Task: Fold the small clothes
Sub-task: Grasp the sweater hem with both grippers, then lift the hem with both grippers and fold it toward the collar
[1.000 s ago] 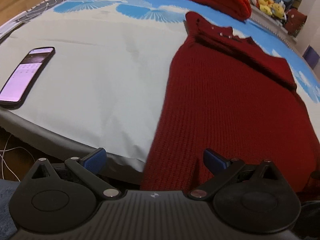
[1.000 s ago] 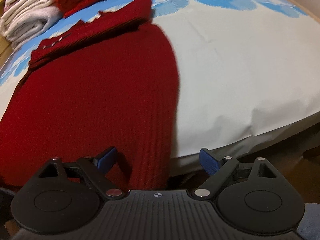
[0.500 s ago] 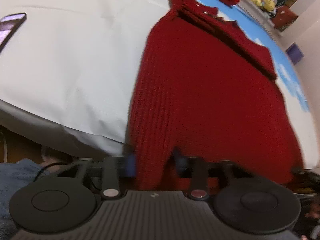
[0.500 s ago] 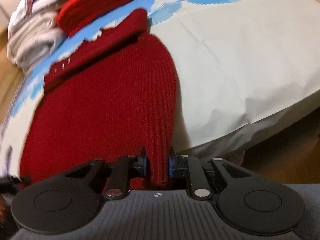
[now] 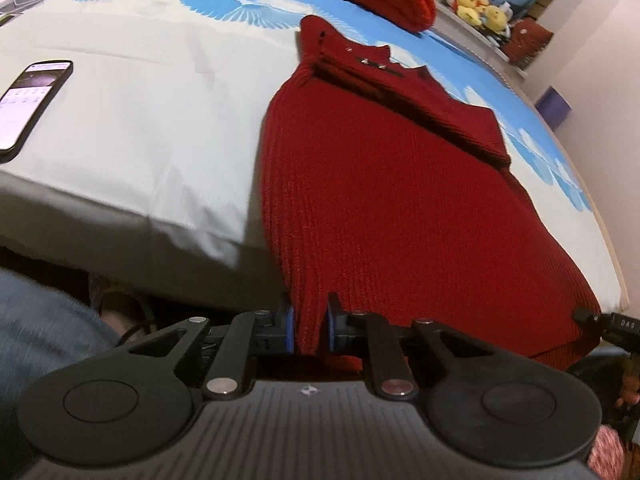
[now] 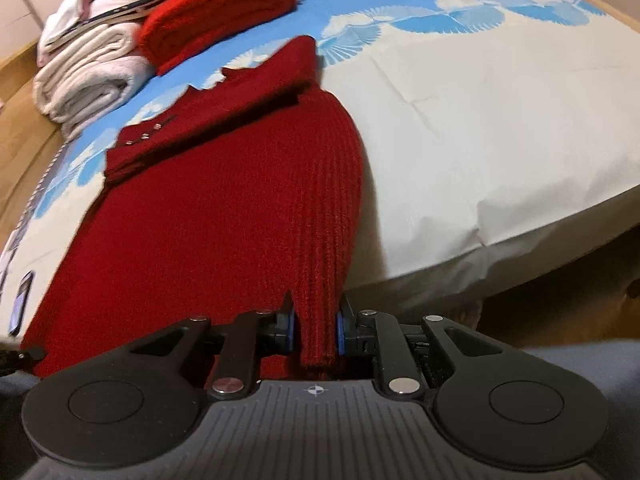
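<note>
Bed (image 5: 132, 128), white sheet with blue fan print, carried all. Red knit sweater (image 5: 380, 200) lay flat across it, hem hanging at near edge, collar end away. Folded red knit (image 6: 216, 8) and pale folded towels (image 6: 88, 80) sat beyond. Phone (image 5: 32, 100) lay on sheet, well apart from sweater. Left claw (image 5: 310, 330) clenched on one hem corner; right claw (image 6: 314, 328) clenched on other.
</note>
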Action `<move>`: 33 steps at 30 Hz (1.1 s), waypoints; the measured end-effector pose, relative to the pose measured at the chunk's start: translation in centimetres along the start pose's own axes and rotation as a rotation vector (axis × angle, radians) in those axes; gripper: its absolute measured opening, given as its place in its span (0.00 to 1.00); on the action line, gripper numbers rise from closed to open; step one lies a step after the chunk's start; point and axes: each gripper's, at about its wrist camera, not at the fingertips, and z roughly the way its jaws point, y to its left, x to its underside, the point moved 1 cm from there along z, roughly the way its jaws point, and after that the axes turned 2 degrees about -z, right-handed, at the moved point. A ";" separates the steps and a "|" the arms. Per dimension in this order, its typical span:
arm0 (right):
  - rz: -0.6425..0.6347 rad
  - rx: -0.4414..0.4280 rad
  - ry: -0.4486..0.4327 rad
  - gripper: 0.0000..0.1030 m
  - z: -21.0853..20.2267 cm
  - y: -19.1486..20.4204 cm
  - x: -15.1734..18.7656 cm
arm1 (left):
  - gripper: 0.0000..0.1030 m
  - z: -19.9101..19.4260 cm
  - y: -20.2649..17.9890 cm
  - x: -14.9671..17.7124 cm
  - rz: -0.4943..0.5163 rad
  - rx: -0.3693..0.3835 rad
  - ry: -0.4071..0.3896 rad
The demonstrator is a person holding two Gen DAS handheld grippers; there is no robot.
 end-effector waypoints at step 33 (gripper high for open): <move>0.432 0.076 -0.118 0.81 16.9 -1.1 -22.8 | 0.93 11.3 -3.1 -28.5 -0.273 -0.231 -0.287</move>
